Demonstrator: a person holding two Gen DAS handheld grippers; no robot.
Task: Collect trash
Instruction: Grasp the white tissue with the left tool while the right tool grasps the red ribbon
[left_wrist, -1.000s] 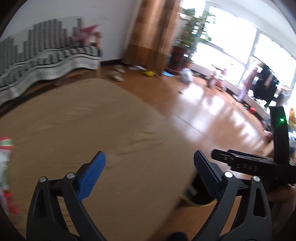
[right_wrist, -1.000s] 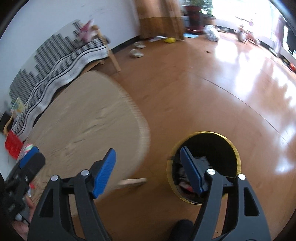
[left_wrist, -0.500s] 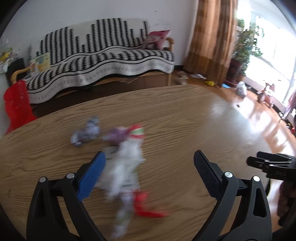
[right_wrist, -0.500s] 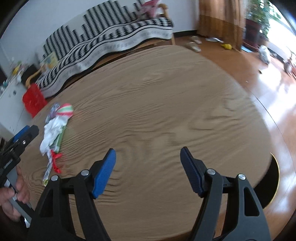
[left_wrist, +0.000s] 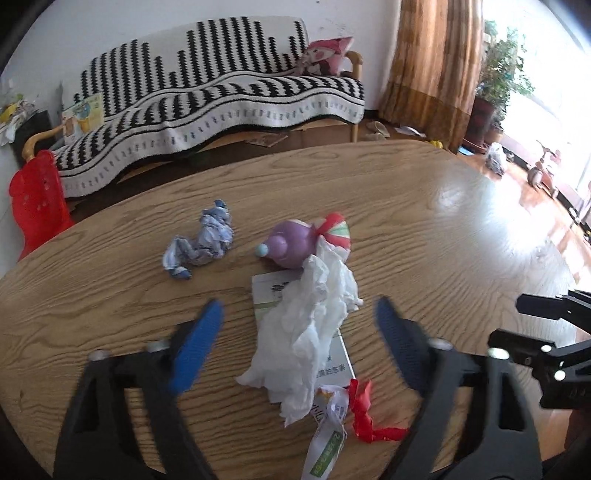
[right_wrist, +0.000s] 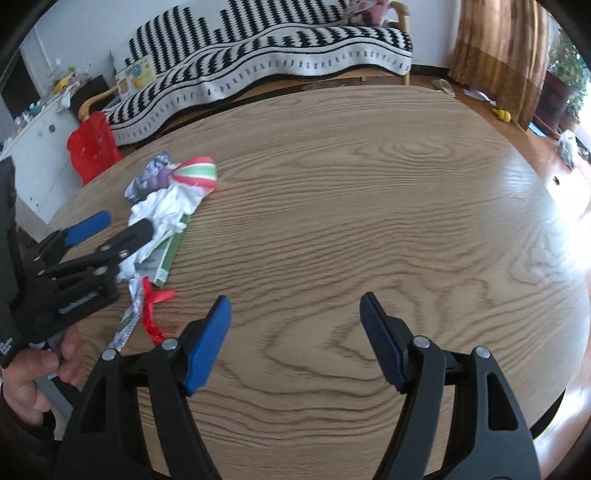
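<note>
A pile of trash lies on the oval wooden table (left_wrist: 443, 236). A crumpled white tissue (left_wrist: 314, 325) lies over a flat green-and-white packet (left_wrist: 269, 295), with a red ribbon (left_wrist: 365, 413) and a printed strip (left_wrist: 328, 435) at its near end. Behind it are a purple toy (left_wrist: 291, 243), a red-green-white striped wrapper (left_wrist: 336, 232) and a crumpled blue-white wrapper (left_wrist: 203, 243). My left gripper (left_wrist: 299, 343) is open with its fingers on either side of the tissue, just above it. My right gripper (right_wrist: 295, 339) is open and empty over bare table, right of the pile (right_wrist: 166, 210).
A striped sofa (left_wrist: 207, 96) stands behind the table, a red plastic chair (left_wrist: 37, 199) at the left. Curtains and a potted plant (left_wrist: 491, 92) are at the back right. Toys lie on the shiny wooden floor (left_wrist: 546, 206).
Both grippers swung left from the floor and the bin to the table. The left gripper has moved closer to the trash pile and now straddles the tissue.
</note>
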